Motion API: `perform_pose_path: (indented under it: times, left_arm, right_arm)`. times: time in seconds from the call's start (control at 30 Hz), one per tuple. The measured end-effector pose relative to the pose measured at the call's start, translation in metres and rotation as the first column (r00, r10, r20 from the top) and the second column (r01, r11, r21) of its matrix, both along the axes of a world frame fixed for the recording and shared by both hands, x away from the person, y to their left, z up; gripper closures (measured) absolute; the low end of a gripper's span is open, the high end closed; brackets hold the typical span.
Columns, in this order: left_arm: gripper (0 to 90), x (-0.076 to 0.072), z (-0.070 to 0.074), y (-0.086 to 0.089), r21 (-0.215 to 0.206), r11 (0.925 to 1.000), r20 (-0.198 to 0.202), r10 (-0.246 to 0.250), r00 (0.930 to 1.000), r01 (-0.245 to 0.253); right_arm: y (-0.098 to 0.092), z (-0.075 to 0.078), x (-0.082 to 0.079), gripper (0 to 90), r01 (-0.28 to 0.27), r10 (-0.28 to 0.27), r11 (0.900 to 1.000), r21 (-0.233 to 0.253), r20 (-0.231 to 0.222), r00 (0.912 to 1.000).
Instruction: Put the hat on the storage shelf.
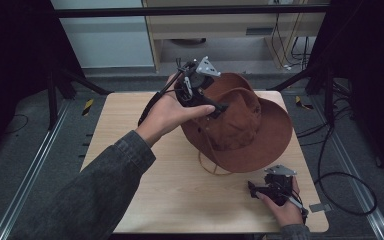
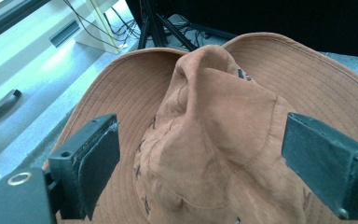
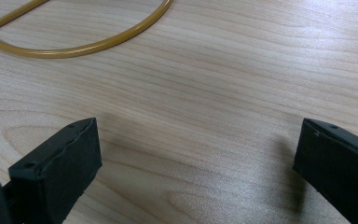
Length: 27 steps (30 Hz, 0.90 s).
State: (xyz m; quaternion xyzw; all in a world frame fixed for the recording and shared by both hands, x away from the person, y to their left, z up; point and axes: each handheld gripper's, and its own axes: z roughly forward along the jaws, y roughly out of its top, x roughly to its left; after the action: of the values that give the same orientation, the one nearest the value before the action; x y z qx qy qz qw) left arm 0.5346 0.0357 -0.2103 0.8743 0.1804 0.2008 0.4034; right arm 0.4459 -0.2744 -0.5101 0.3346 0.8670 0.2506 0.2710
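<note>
Brown suede hat point(image 1: 240, 127) on wooden table point(image 1: 180, 190), both hand-held grippers point(image 2: 200, 154) point(image 3: 196, 163) wide apart, empty

The left hand point(image 1: 167, 114) and left gripper point(image 1: 200, 87) hide part of the hat point(image 1: 240, 132) brim
</note>
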Motion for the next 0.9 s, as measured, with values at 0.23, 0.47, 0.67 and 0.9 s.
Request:
perform_pose_path:
  times: [0.23,0.47,0.67,0.9]
  left_arm:
    - [10.9,-0.006,0.001,0.001,0.005,1.0,0.007,-0.008,0.9999,0.008]
    - [10.9,-0.012,0.001,0.003,0.008,0.9998,0.01,-0.016,0.9998,0.016]
    - [10.7,-0.017,0.001,0.012,-0.016,0.9998,0.002,-0.014,0.9999,0.014]
    - [10.1,-0.023,-0.002,0.026,-0.032,0.9995,0.007,-0.005,1.0,0.005]
  right_arm:
    - [0.0,0.0,0.0,0.7,-0.004,0.004,1.0,0.002,-0.004,1.0]
    - [0.0,0.0,0.0,0.7,0.0,0.0,1.0,0.0,0.0,1.0]
    - [0.0,0.0,0.0,0.8,-0.001,0.001,1.0,-0.001,0.0,1.0]
    - [0.0,0.0,0.0,0.7,0.0,0.0,1.0,0.0,0.0,1.0]
